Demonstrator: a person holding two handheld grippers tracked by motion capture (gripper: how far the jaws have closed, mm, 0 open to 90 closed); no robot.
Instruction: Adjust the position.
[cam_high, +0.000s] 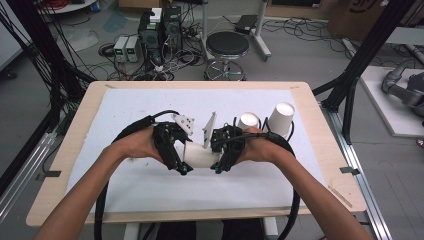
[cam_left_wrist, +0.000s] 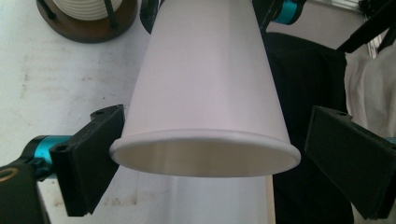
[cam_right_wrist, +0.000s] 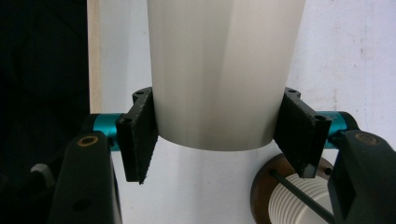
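Cup (cam_left_wrist: 208, 93) rim w/ L fingers (cam_left_wrist: 88, 163) off, R gripper (cam_right_wrist: 217, 140) clamped.

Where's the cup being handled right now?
In the high view the cup lies sideways between the two hand-held grippers, near the table's middle; the right hand-held gripper clamps its narrow end, near the two upturned cups.

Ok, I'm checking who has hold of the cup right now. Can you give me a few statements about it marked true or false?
1. The right gripper is shut on the white cup. True.
2. The left gripper clamps the rim. False: its fingers stand open on either side of it.
3. The white cup stands upright on the table. False: it lies sideways between the grippers.
4. Two other cups stand upside down on the table. True.
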